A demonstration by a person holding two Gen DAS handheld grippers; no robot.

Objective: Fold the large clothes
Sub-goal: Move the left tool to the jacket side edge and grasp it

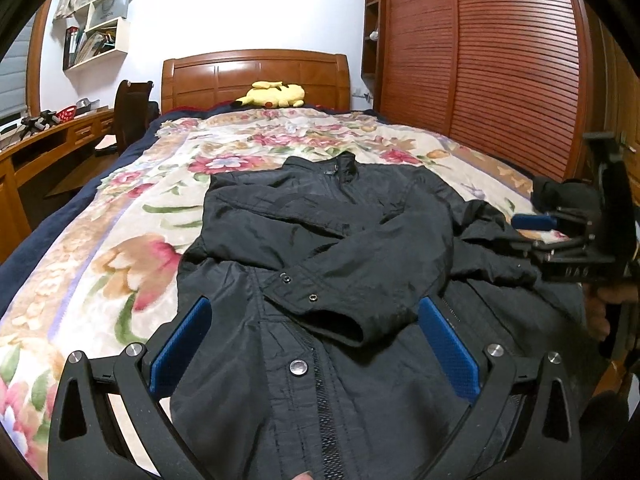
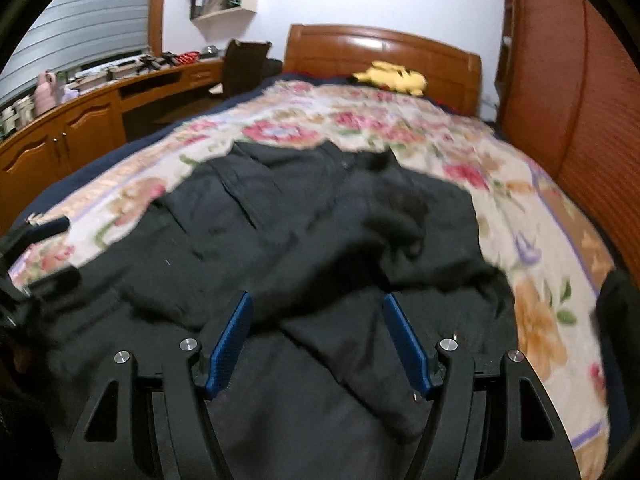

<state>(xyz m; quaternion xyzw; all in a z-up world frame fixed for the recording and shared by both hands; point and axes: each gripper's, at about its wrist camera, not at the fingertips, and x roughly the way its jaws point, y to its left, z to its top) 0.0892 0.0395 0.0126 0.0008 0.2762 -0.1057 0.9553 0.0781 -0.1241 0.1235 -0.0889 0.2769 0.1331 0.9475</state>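
A black jacket (image 1: pixel 320 216) lies front up on the floral blanket (image 1: pixel 120 240), collar toward the headboard. One sleeve is folded across its chest, and its snap cuff (image 1: pixel 316 312) rests near the zipper. My left gripper (image 1: pixel 314 306) hovers open over the lower front, its blue pads wide apart on either side of the cuff. My right gripper (image 1: pixel 534 236) is at the jacket's right side by bunched cloth, held by a hand. In the right wrist view, which is blurred, the right gripper (image 2: pixel 318 300) stands open above the jacket (image 2: pixel 300 220), nothing pinched. The left gripper (image 2: pixel 60 252) shows at the left edge.
A yellow plush toy (image 1: pixel 274 94) lies by the wooden headboard (image 1: pixel 256 76). A slatted wooden wardrobe (image 1: pixel 480 60) runs along the right of the bed. A wooden desk (image 1: pixel 52 136), a chair (image 1: pixel 132 108) and wall shelves (image 1: pixel 96 20) stand at the left.
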